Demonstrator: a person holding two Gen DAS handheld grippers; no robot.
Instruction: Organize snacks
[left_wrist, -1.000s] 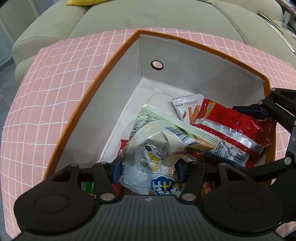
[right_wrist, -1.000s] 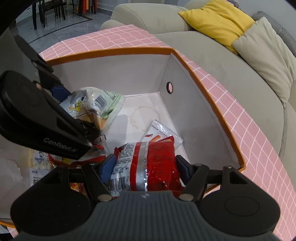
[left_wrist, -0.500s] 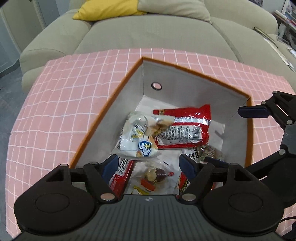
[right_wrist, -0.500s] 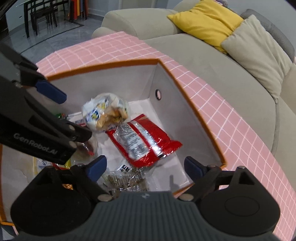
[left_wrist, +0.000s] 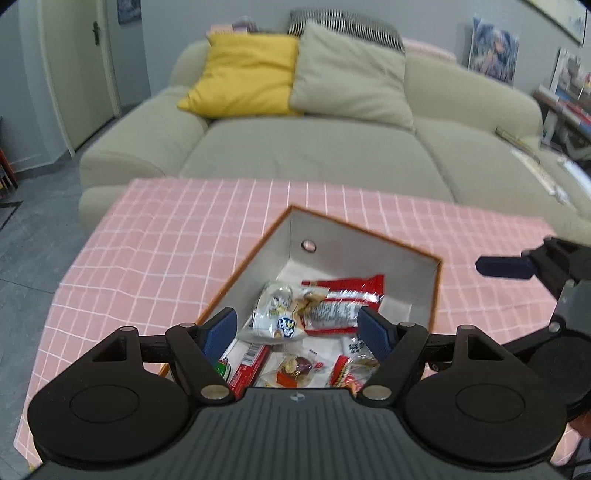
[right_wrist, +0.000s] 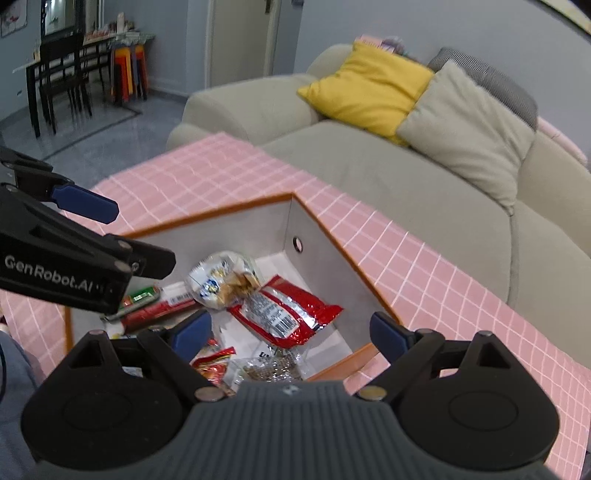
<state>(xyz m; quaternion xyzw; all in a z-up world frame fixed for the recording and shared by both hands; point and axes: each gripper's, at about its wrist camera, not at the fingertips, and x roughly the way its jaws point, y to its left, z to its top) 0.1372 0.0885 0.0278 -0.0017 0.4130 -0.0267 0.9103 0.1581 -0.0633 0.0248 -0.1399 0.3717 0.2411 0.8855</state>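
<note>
Item: snack box (left_wrist: 434, 291), orange-rimmed, pale inside, set on the pink checked tablecloth (left_wrist: 177, 236) before the sofa (left_wrist: 314, 147). Contents, loosely heaped: red foil packet (left_wrist: 343, 301) lying flat toward the far corner; clear bag of biscuits (left_wrist: 279, 317) resting on and overlapping the red packet's left end; long red packet (left_wrist: 247, 363) along the left wall; small wrapped sweets (left_wrist: 295, 367) and further small packets at the near end, partly hidden behind my own bodies. My left gripper (left_wrist: 297, 330): jaws spread wide, holding nothing, poised above the box's near end. My right gripper (right_wrist: 288, 330): jaws likewise parted and empty, above the near right corner. No snack shows on the cloth in either view, so I judge the gathering largely done. Hazards noted: both my grippers share the airspace over one box, near each other, so a reach by either risks a knock against the other; the biscuit bag sits tilted on slick foil and may slide if the box is nudged; a jaw descending carelessly may crush biscuits or catch the thin box wall and drag the box across the cloth.
</note>
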